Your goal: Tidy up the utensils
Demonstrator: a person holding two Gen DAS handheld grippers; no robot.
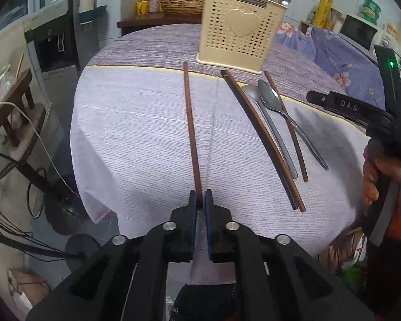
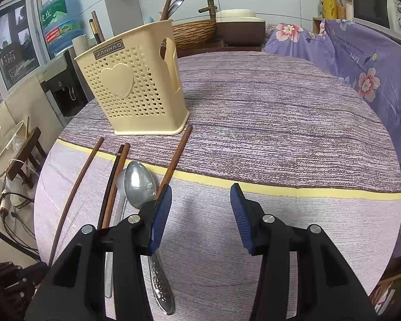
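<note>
One chopstick lies pointing toward the holder, near end between narrow left fingers.

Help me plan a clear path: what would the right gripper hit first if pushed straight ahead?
Most likely bare tablecloth: nothing lies between the right gripper fingers, and the utensil holder sits off to the left.

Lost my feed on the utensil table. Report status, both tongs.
Left tongs nearly shut around lone chopstick, near end. Right tongs open, empty. Spoons, other chopsticks on cloth. Path to holder clear.
</note>
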